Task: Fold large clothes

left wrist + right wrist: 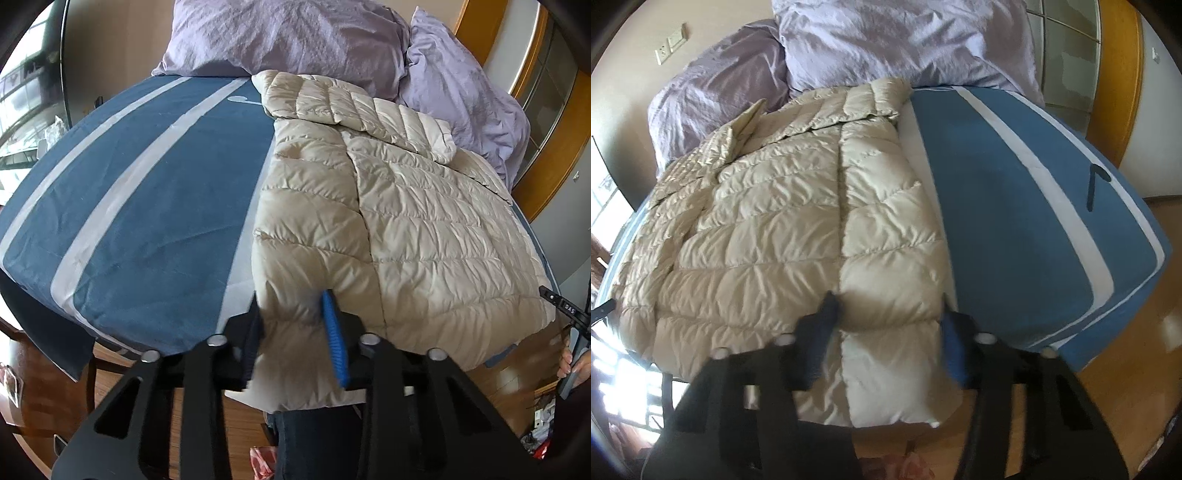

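Observation:
A beige quilted down jacket (406,221) lies spread on a blue bed with pale stripes (155,192), its hem hanging over the near edge. A sleeve is folded across its upper part. My left gripper (295,325) straddles one hem corner, with the fabric between its black and blue fingers (334,332). In the right wrist view the jacket (768,221) covers the left half of the bed (1015,221). My right gripper (886,328) straddles the other hem corner, fabric between its fingers (822,332). Both sets of jaws stand wide with the thick fabric in the gap; contact is blurred.
Two lilac pillows (295,37) lie at the head of the bed, seen also in the right wrist view (886,40). Wooden floor (1126,350) lies below the bed edge. A wooden door frame (554,147) stands at the right. A black strap (1093,188) lies on the bed.

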Demonstrator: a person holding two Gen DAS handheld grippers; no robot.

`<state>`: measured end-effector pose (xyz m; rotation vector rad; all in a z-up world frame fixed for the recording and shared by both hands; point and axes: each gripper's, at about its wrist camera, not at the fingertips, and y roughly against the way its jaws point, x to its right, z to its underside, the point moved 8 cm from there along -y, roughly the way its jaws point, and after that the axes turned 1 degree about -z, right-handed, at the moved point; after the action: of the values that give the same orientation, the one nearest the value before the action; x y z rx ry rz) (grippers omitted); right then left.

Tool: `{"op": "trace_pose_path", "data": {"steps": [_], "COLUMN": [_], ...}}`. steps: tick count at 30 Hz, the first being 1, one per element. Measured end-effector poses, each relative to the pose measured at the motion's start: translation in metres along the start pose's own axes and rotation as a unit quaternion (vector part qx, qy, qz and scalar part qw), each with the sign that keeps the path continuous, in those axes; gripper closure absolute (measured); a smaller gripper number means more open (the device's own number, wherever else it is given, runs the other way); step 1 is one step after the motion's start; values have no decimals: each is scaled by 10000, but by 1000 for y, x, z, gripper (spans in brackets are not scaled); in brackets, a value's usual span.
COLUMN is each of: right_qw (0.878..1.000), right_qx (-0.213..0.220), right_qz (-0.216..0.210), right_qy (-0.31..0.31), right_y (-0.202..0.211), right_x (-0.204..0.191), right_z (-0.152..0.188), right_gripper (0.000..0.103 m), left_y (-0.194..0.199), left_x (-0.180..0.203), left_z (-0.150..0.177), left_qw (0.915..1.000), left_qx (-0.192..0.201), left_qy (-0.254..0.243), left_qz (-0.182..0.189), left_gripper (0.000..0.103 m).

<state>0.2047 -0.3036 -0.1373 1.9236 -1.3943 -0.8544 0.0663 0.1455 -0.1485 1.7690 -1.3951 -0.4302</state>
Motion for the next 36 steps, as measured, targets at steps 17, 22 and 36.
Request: {"op": "trace_pose_path", "data": {"steps": [17,22,36], "right_qw": [9979,9948,9855], "right_qx": [651,1018,1682], "right_qz": [10,-30,195], "right_qy": [35,13,98], "right_y": [28,43,30], "right_x": [-8,-17,-44], "right_z": [-48,-82,-202], "right_gripper": [96,96,96], "left_y": [13,31,24], "left_x": [10,9,27], "left_z": [-21,-53,-187], "left_qw": [9994,9977,9893], "left_qx": [214,627,1387], "left_qy": [-192,-131,-184], "left_qz": [-192,-229,-417], "left_gripper": [101,101,101]}}
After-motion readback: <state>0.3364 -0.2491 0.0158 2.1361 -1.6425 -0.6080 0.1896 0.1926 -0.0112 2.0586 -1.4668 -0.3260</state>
